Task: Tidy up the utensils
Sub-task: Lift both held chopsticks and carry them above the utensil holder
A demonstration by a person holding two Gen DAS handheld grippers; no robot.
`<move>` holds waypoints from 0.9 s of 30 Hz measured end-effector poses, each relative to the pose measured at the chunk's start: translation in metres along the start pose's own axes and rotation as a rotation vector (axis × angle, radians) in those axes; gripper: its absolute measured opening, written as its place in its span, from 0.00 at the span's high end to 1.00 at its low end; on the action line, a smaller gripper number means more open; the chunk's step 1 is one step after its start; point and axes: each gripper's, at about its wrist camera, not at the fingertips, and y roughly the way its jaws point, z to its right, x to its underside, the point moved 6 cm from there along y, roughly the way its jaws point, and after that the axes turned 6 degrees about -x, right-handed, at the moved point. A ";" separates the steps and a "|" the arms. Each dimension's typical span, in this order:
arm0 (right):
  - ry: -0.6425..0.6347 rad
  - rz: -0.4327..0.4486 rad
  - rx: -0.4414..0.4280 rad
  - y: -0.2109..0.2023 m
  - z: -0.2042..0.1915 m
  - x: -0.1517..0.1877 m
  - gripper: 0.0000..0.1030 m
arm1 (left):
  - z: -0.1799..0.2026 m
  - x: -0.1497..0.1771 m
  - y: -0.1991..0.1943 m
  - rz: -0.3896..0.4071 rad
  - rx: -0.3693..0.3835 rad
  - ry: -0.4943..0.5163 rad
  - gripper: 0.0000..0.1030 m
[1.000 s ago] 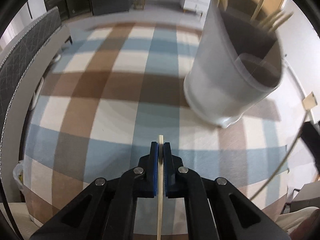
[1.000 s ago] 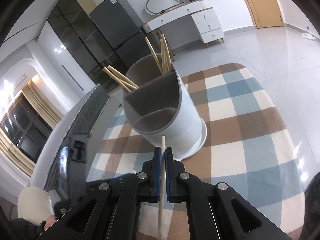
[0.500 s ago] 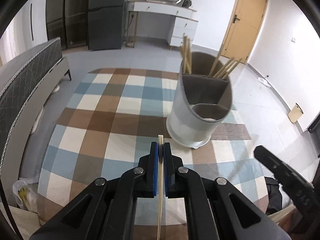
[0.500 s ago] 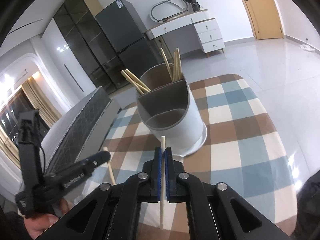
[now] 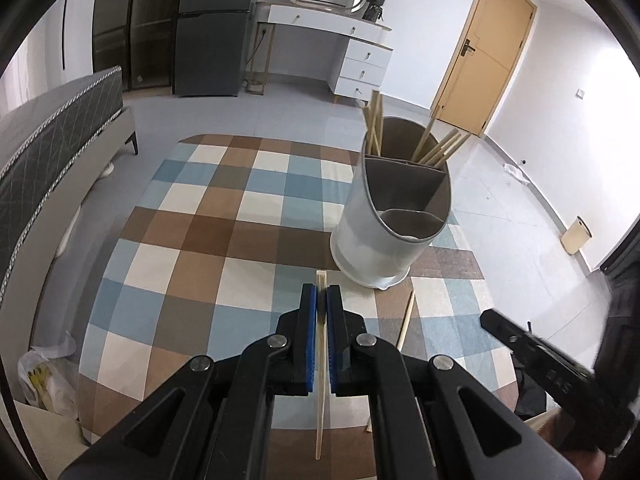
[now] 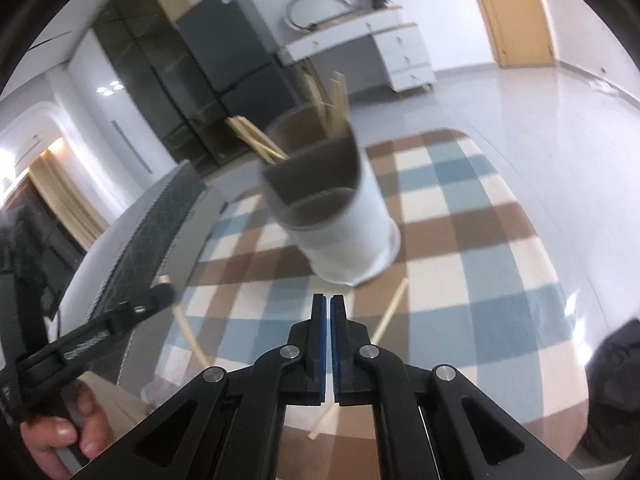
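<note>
A white divided utensil holder (image 5: 394, 220) stands on the checked tablecloth (image 5: 224, 240), with several wooden chopsticks (image 5: 436, 150) in its back compartment. My left gripper (image 5: 321, 300) is shut on a wooden chopstick (image 5: 320, 380), short of the holder's base. My right gripper (image 6: 329, 308) is shut and empty above the table. A loose chopstick (image 6: 386, 316) lies flat on the cloth in front of the holder (image 6: 340, 220); it also shows in the left wrist view (image 5: 406, 324). In the right wrist view the left gripper (image 6: 160, 294) holds its chopstick at the left.
A grey sofa (image 5: 52, 140) runs along the table's left side. A white dresser (image 5: 340, 52), a dark fridge (image 5: 212, 28) and a wooden door (image 5: 484, 52) stand at the back. A bag (image 5: 44, 376) sits on the floor at lower left.
The right gripper's chopstick has left its jaws and now lies on the cloth. Both grippers have drawn back from the holder. The left gripper keeps its chopstick.
</note>
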 end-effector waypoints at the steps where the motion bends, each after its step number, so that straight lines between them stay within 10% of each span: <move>1: 0.031 -0.026 0.006 0.006 0.007 0.001 0.94 | -0.002 0.000 0.000 -0.002 0.006 -0.005 0.99; 10: 0.127 -0.201 0.138 0.062 0.053 0.002 0.68 | -0.011 -0.002 0.012 -0.039 0.071 -0.048 0.99; 23: -0.063 -0.188 0.375 0.123 0.052 -0.005 0.66 | -0.027 -0.009 0.034 -0.129 0.131 -0.114 0.99; 27: -0.170 -0.162 0.419 0.120 0.040 0.007 0.86 | -0.027 -0.015 0.034 -0.131 0.141 -0.127 1.00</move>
